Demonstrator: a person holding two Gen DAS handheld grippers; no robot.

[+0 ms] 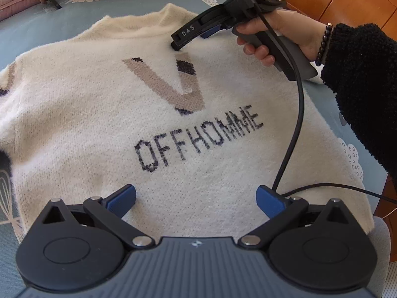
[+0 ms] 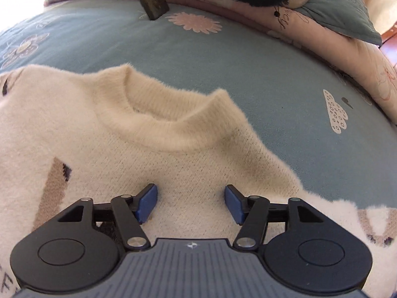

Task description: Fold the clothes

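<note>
— Blue floral bed sheet underneath; what's lying on it?
— One fluffy cream knit sweater, spread flat, chest lettering up.
— And the left hand-held gripper?
— Jaws wide apart over the sweater's lower part, gripping nothing.
— The right hand-held gripper?
— Open too, just below the sweater's collar, pads clear of any fold.

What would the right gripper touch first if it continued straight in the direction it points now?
Most likely the cream sweater. The right gripper points down at the knit just below the collar, fingers open with nothing between them. How near they are is unclear.
</note>
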